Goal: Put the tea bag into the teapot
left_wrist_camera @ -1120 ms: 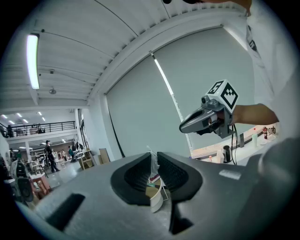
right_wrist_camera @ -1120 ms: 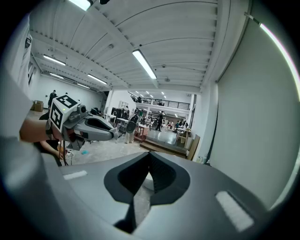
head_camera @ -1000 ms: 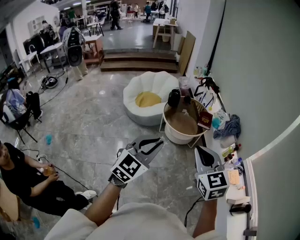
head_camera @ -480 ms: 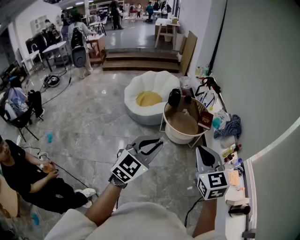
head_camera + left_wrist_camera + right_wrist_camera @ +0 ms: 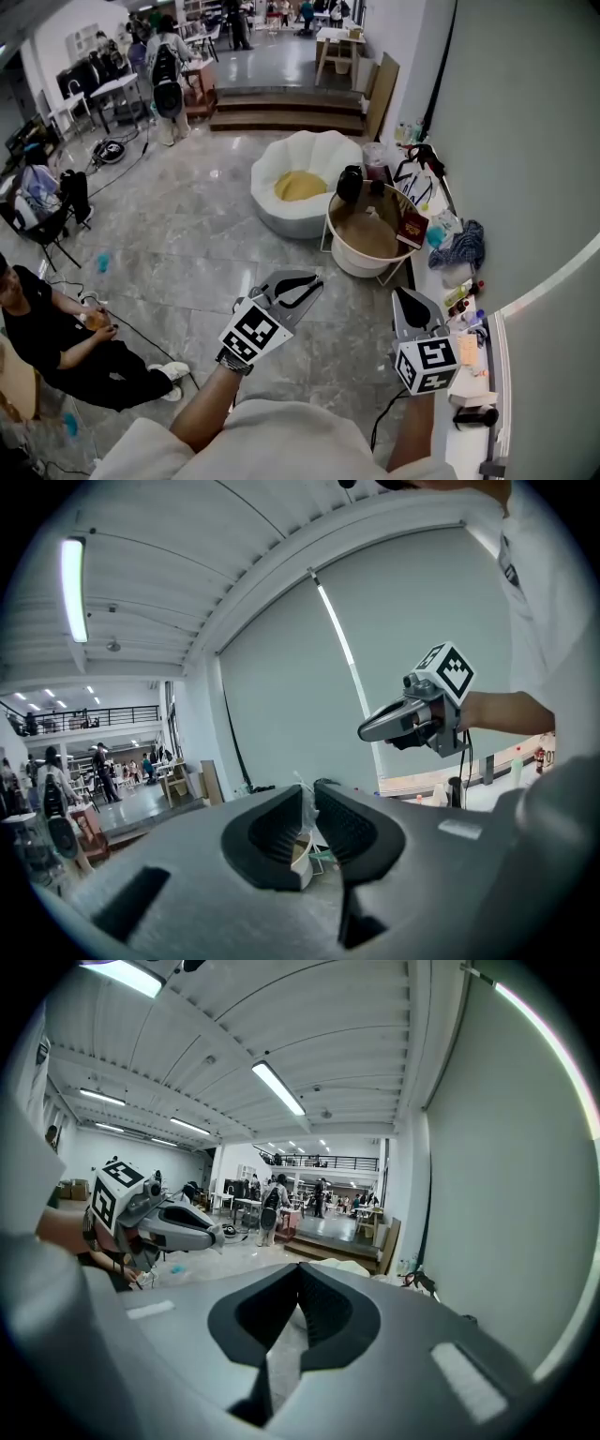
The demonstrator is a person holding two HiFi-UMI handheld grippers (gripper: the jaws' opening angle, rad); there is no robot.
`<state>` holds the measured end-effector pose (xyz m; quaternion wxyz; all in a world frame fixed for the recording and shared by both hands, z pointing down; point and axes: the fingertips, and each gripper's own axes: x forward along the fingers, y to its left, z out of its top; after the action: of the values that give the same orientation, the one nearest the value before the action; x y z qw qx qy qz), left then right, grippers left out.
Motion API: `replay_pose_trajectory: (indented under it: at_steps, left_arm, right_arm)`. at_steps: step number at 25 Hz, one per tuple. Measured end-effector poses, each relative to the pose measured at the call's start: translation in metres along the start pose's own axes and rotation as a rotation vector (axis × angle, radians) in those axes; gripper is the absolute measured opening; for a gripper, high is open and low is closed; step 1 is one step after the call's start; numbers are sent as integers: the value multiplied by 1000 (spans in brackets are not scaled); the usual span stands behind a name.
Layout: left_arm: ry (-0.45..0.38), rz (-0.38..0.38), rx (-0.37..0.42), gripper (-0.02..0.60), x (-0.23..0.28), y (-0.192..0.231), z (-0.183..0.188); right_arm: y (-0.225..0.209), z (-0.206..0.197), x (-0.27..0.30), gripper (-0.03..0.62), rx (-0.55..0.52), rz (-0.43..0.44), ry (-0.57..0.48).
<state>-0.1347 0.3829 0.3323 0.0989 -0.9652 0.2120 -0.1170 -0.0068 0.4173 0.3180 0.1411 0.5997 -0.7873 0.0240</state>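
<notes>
My left gripper [image 5: 317,278] is held out over the grey floor in the head view. Its jaws are shut on a thin whitish tea bag [image 5: 304,799], whose edge sticks up between the pads in the left gripper view. My right gripper [image 5: 401,293] hovers beside the wall ledge with its jaws closed together and nothing between them [image 5: 299,1269]. Each gripper shows in the other's view: the right gripper [image 5: 367,731] and the left gripper [image 5: 217,1235]. No teapot is clearly in view; I cannot tell what the dark pot-like shape [image 5: 349,184] is.
A round cream tub [image 5: 339,251] with a book and dark items stands ahead. Behind it lies a white shell-shaped seat [image 5: 272,202] with a yellow cushion. The right-hand ledge [image 5: 469,441] holds bottles and a blue cloth [image 5: 457,248]. A person [image 5: 56,347] sits at the left.
Both grippers stay almost where they were. The head view has shifted a little, and a person with a backpack has walked further back in the hall.
</notes>
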Motion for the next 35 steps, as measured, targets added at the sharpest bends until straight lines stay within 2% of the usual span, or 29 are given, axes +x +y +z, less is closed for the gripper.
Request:
replay_pose_trajectory:
  at_steps: [9,15,35]
  left_arm:
    - [4,23,-20,46,22,-6,2]
    - [0,11,-30,46,54,18,-4]
    - [-8,-49,-58,46,215,241,-38]
  right_arm:
    - [-22,-6,1,8,31,23,2]
    - [-52,-12,25,8,85,-14,12]
    - [-167,32,260,8,101,-83,51]
